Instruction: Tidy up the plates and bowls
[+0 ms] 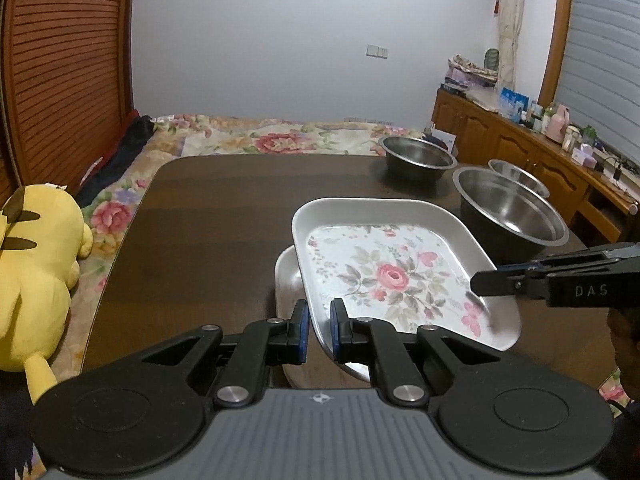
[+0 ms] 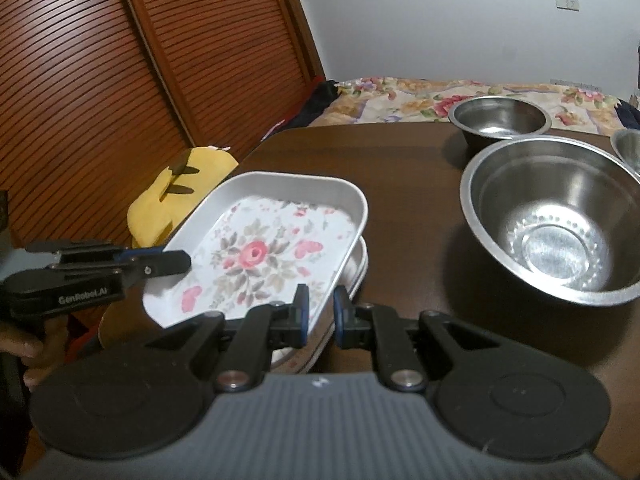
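Item: white rectangular rose-print metal tray, centre frame, tilted above a plain tray on the table. Your left hand-held gripper and right hand-held gripper pinch opposite rims; lower squarely.

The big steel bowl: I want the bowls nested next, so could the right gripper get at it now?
Probably not yet: the right gripper is shut on the floral plate. Otherwise the big steel bowl sits unobstructed just beside it.

lower plate mostly hidden, third bowl cropped
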